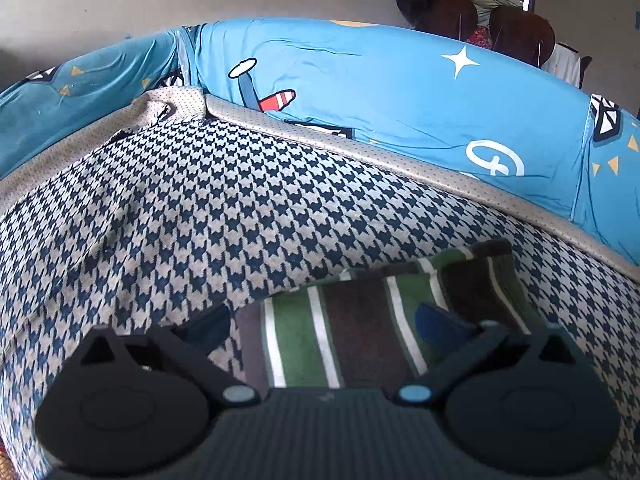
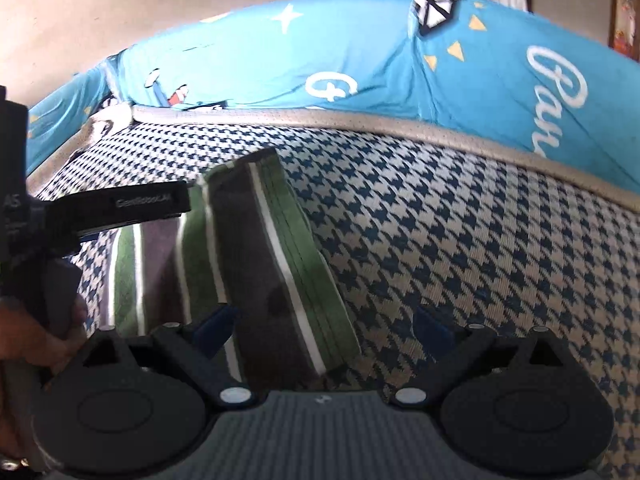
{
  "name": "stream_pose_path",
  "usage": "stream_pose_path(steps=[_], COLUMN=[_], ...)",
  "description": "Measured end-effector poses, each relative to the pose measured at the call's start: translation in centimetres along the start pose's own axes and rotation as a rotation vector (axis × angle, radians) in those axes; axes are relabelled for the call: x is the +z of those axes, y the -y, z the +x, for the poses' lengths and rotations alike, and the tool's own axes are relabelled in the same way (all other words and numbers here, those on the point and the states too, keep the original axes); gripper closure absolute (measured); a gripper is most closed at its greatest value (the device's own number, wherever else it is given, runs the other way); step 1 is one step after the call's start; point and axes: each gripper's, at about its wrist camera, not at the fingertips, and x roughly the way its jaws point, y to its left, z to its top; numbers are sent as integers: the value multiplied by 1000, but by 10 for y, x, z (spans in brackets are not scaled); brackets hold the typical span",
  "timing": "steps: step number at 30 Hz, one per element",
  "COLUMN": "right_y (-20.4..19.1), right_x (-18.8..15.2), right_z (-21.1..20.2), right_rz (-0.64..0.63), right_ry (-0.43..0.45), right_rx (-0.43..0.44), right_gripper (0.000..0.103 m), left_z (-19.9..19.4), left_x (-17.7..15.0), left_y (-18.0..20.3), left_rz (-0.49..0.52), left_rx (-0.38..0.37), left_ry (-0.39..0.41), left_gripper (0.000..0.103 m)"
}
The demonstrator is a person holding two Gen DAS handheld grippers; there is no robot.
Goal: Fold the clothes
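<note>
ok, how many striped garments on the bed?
1: the folded striped garment lies on the houndstooth cover, below both open grippers; left gripper, right gripper. Others may lie out of view.

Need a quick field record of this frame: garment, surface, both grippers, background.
garment: striped cloth, green, brown and white, folded into a compact stack, layered edges visible
surface: houndstooth cover, blue on beige, with a beige trim
left gripper: open, above the cloth, pads off it
right gripper: open, straddling the fold's near end, not gripping
bedding behind: blue printed sheet with stars and lettering
background: dark chairs by a pale wall
fold status: looks finished and released
</note>
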Motion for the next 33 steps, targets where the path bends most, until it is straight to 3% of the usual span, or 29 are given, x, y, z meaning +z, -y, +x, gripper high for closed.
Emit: stream_pose_path(steps=[5,11,22,33], right_y=[6,11,10,1], right_x=[-1,-5,-10,-10], right_z=[1,19,37,5], right_rz=[8,34,19,-66], right_ry=[-19,-48,-62,-26], right_rx=[23,-57,-108,-146], right_gripper=[1,1,0,0], left_z=[-25,-45,-42,-60], left_x=[-17,-45,-86,-91], left_y=[-15,-24,-22,-31], left_rz=[1,32,92,41], left_rx=[-21,-23,28,21], left_ry=[-22,-40,-112,-119], left_gripper=[0,0,0,0])
